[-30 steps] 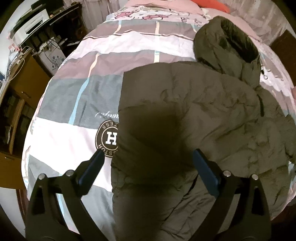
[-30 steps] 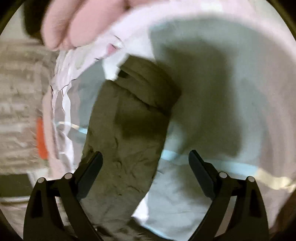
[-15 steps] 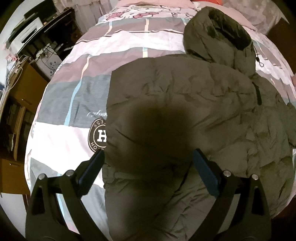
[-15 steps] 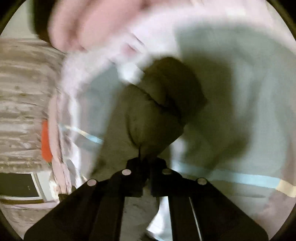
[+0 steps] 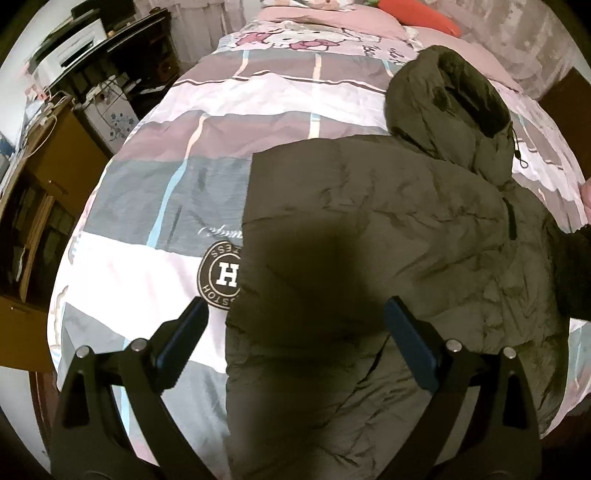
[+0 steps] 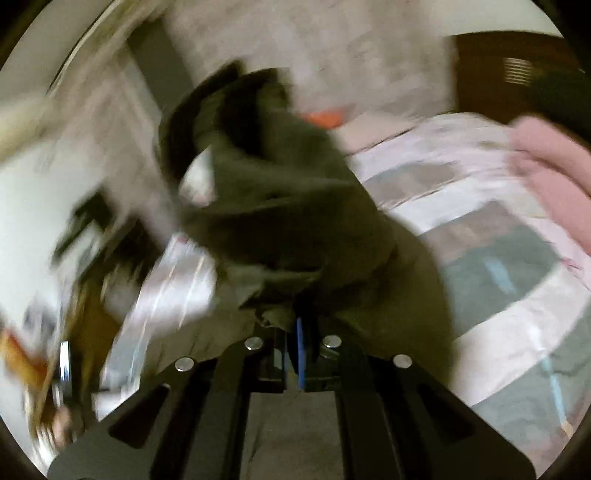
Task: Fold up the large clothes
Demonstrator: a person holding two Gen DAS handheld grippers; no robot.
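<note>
A dark olive hooded puffer jacket (image 5: 388, 236) lies spread on the bed, hood (image 5: 447, 96) toward the pillows. My left gripper (image 5: 295, 332) is open and empty, hovering above the jacket's lower left part. In the blurred right wrist view my right gripper (image 6: 293, 325) is shut on a fold of the jacket's sleeve (image 6: 280, 206), which hangs lifted above the bed.
The bed has a pink, grey and white checked quilt (image 5: 155, 206) with a round "H" badge (image 5: 221, 275). Wooden shelves and a desk (image 5: 44, 155) stand along the left. A red pillow (image 5: 421, 16) lies at the head. A pink blanket (image 6: 554, 177) lies at the right.
My right gripper closed on the jacket sleeve and has lifted it, swinging fast across the bed. My left gripper stayed open and shifted slightly over the jacket.
</note>
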